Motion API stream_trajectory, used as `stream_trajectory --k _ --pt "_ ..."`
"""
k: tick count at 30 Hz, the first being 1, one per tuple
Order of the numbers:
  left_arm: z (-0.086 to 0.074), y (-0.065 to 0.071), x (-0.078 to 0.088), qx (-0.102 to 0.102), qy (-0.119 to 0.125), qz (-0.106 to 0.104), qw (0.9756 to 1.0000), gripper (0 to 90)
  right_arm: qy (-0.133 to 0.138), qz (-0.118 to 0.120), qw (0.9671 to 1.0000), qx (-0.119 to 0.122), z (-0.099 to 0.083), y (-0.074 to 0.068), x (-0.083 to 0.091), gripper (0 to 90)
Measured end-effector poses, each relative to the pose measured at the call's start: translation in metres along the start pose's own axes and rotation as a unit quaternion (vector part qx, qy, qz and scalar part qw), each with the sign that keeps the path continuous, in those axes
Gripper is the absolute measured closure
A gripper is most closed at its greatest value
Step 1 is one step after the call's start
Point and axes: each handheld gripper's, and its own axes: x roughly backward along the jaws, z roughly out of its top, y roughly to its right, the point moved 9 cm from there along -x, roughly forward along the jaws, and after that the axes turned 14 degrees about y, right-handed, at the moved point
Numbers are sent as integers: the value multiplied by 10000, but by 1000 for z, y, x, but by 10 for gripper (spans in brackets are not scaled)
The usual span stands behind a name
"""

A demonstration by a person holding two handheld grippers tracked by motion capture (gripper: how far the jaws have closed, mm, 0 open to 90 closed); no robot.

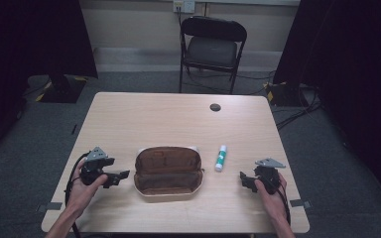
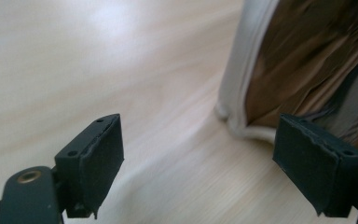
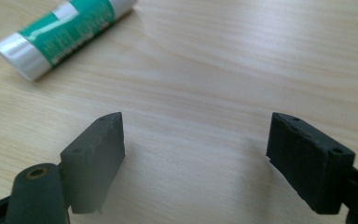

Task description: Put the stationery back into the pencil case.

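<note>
Your left gripper [image 1: 121,175] sat near the table's [image 1: 178,119] front left, held in your left hand [image 1: 87,186], its jaws spread apart with nothing between them. Its tips pointed at the pouch [image 1: 167,171] and stopped just short of the pouch's left end without touching it. From the left gripper view, the pads [image 2: 100,156] framed bare wood, and the pouch's pale rim [image 2: 242,74] and brown lining stood just beyond the right-hand jaw.

Pouch position: front centre of the table, lying open, brown inside facing up.

Your right gripper [image 1: 245,179] sat near the front right, in your right hand [image 1: 273,191], jaws likewise apart and empty, aimed toward the table's middle. A glue stick [image 1: 221,158] lay just right of the pouch, between it and that gripper, clear of both. The right gripper view placed the stick [image 3: 65,32] beyond the left-hand jaw, untouched.

One dark round spot [image 1: 215,107] marked the table's far side. A folding chair [image 1: 212,49] stood behind the table.
</note>
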Motion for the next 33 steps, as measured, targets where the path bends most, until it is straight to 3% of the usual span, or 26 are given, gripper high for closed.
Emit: stream_trajectory --k 2,8,10,16,18,22,25,33 --pt "-4 -5 0 -38 -31 142 9999 161 63 126 9999 20 2 -5 1 175" --pt "-15 -5 -2 -249 -273 225 9991 162 78 493 9987 34 7 -21 -2 233" --pt "-21 -6 -4 -286 -374 235 9986 162 116 572 9982 143 13 -27 -2 247" --pt "-28 -4 -11 -552 -538 338 9965 160 350 752 9965 97 35 -44 -4 325" --pt "-28 -3 -12 -553 -519 324 9966 158 379 906 9952 -2 41 -52 -5 348" --pt "-29 -3 -13 -495 -334 350 9976 143 355 998 9943 123 50 -64 -13 353" --pt "-30 -3 -14 -498 -238 331 9979 126 363 1071 9935 87 57 -70 -20 361" --pt "-31 -8 -17 -477 -252 382 9978 25 334 1068 9936 134 66 -75 -39 364"
